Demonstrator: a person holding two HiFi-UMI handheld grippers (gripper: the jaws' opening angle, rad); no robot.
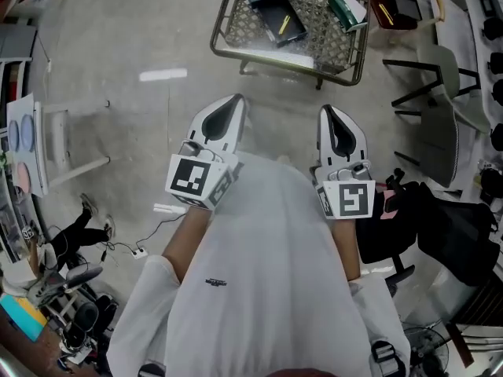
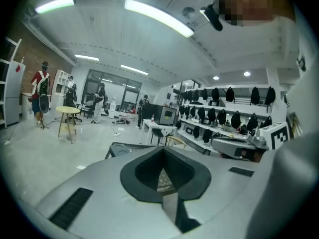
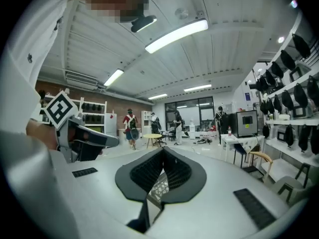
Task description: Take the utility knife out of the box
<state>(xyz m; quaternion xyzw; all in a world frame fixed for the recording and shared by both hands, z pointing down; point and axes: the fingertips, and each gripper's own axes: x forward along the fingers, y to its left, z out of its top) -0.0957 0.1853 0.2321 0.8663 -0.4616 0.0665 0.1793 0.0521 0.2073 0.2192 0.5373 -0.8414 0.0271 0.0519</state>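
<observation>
Facing a wire-mesh table (image 1: 283, 60) across a bare concrete floor, a person in a white shirt holds two grippers side by side at chest height, both aimed forward and slightly down. The left gripper (image 1: 233, 104) has its jaws pressed together with nothing between them, as the left gripper view (image 2: 162, 151) confirms. The right gripper (image 1: 328, 115) is likewise closed and empty in its own view (image 3: 163, 151).

The open dark box (image 1: 275, 18) sits on the near left part of the table top, well ahead of both tools. A slim yellow-and-black object inside it, which looks to be the utility knife (image 1: 284, 23), is too small here to identify for certain. It appears to lie lengthwise in the tray, its long axis running roughly away from the person and leaning a little to the right at the far end.

A green packet (image 1: 346, 8) rests further right on the mesh, and a second dark case (image 1: 397, 6) stands beyond the table's right edge, near a grey chair (image 1: 440, 93).

The box lies almost straight ahead, between the lines of the two grippers, and judging by the head view it is marginally nearer the left one. Neither tool has reached the table, so the removal has not begun. Whichever gripper goes in would need to spread its jaws and close them across the knife's narrow width.
</observation>
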